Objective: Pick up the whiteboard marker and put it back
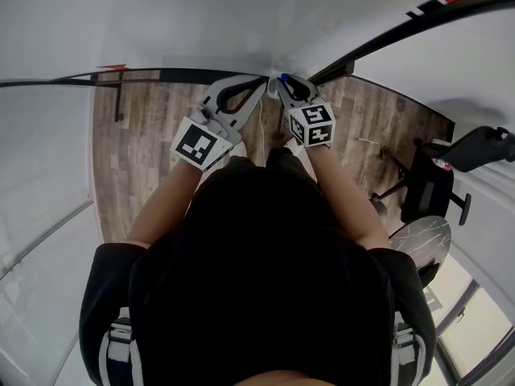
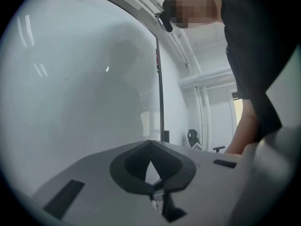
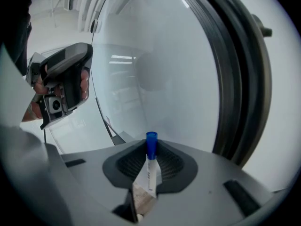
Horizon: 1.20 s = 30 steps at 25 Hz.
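The whiteboard marker [image 3: 150, 166], white with a blue cap [image 3: 151, 144], stands upright between the pads of my right gripper [image 3: 150, 149], which is shut on it. In the head view the blue cap [image 1: 284, 78] shows at the tip of the right gripper [image 1: 283, 83], close to the whiteboard [image 1: 241, 22]. My left gripper [image 1: 259, 84] is held just to its left, also near the board. Its jaws [image 2: 150, 144] meet at the tips and nothing is between them.
The whiteboard [image 3: 155, 69] fills the space ahead of both grippers, with a dark frame rail [image 1: 161, 76] along its lower edge. A black office chair [image 1: 434, 183] stands on the wooden floor [image 1: 145, 151] to the right. A glass partition [image 1: 40, 183] is at the left.
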Available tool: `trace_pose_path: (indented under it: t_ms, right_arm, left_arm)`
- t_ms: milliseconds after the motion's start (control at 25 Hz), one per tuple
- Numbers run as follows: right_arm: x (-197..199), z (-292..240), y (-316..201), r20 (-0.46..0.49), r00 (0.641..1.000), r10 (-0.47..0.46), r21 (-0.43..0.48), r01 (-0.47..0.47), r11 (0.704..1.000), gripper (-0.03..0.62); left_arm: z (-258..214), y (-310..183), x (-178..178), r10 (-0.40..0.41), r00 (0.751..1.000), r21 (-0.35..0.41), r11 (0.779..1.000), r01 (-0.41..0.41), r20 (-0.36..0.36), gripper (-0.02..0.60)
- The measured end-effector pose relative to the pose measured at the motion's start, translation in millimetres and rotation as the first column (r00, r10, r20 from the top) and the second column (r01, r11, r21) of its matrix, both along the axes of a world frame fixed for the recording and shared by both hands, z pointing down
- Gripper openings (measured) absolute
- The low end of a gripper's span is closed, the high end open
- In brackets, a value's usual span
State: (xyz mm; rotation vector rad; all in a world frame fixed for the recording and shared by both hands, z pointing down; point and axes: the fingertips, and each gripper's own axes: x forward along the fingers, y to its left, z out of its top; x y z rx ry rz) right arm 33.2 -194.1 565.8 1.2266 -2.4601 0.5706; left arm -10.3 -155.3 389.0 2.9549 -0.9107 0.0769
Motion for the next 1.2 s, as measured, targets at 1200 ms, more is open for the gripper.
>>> trace_pose_path:
  t_ms: [1200]
  right_arm:
    - [17,2,1,-0.04,0.999,0.025,-0.047,-0.027,0.999,0.101]
  left_arm:
    - [-6,-5,1,0.004,1.0,0.003,1.0,-0.004,-0.014,0.003]
